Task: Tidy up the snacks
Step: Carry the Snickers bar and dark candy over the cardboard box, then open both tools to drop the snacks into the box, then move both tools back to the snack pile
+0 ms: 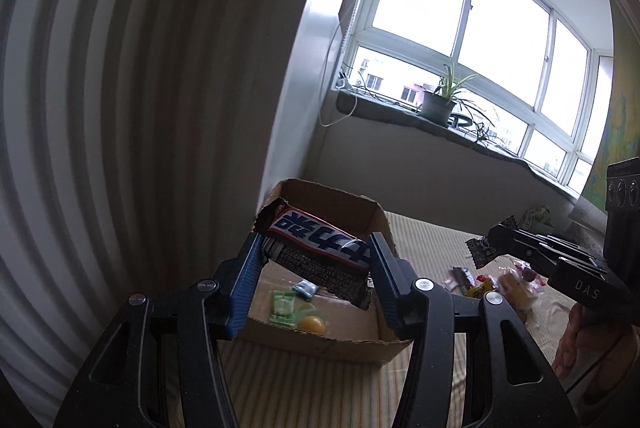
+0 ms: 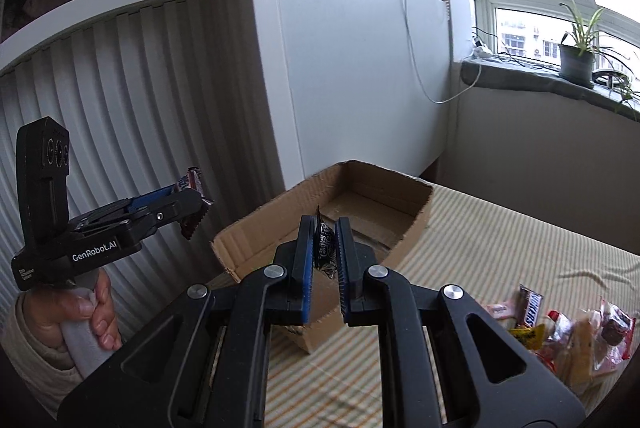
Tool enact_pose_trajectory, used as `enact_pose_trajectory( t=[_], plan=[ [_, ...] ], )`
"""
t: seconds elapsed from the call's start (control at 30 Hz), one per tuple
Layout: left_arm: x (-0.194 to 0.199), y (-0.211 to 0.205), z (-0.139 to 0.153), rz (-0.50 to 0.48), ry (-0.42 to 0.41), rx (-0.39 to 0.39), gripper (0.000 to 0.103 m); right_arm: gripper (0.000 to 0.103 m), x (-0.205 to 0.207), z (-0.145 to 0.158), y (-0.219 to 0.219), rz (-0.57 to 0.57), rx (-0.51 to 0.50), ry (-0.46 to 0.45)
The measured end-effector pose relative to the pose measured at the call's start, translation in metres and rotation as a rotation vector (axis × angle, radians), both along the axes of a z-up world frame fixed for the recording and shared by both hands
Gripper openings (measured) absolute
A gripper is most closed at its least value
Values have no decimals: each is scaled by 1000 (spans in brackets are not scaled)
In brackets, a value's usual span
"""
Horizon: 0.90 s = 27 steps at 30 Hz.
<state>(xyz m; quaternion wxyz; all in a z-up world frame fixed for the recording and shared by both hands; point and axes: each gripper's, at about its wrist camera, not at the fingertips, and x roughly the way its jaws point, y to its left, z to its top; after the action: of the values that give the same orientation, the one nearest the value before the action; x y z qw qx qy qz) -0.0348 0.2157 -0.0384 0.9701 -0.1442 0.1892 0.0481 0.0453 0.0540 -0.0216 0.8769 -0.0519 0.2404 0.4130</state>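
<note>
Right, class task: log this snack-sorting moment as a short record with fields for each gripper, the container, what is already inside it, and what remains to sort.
left gripper: shut on a chocolate bar, held above the box
right gripper: shut on a small dark-wrapped candy, near the box
container: open cardboard box on a striped cloth
already in box: green packet, yellow round sweet, small teal packet
left to sort: pile of wrapped snacks on the cloth, beside the box
</note>
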Motion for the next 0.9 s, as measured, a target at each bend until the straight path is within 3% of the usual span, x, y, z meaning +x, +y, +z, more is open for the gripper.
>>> enact_pose_trajectory(
  t=[0.27,0.47,0.53,0.6,0.63,0.73,0.9],
  plan=[
    [6,9,8,-2,-16,14,52,10,11,-1,29,45,7,-4],
    [23,9,-9,-42,39,-6,52,11,36,-21,52,68,-23,42],
    [30,9,-18,-48,77,-15,54,19,48,-34,60,64,-54,92],
    [33,10,-24,-28,107,-13,60,58,49,-41,58,37,-56,88],
    [32,12,-25,-16,108,-14,64,62,48,-43,54,31,-52,83],
    [28,16,-23,4,101,-23,74,64,38,-45,41,-10,-53,48],
    [22,16,-16,17,91,-21,75,75,18,-48,27,-45,-94,1]
  ],
)
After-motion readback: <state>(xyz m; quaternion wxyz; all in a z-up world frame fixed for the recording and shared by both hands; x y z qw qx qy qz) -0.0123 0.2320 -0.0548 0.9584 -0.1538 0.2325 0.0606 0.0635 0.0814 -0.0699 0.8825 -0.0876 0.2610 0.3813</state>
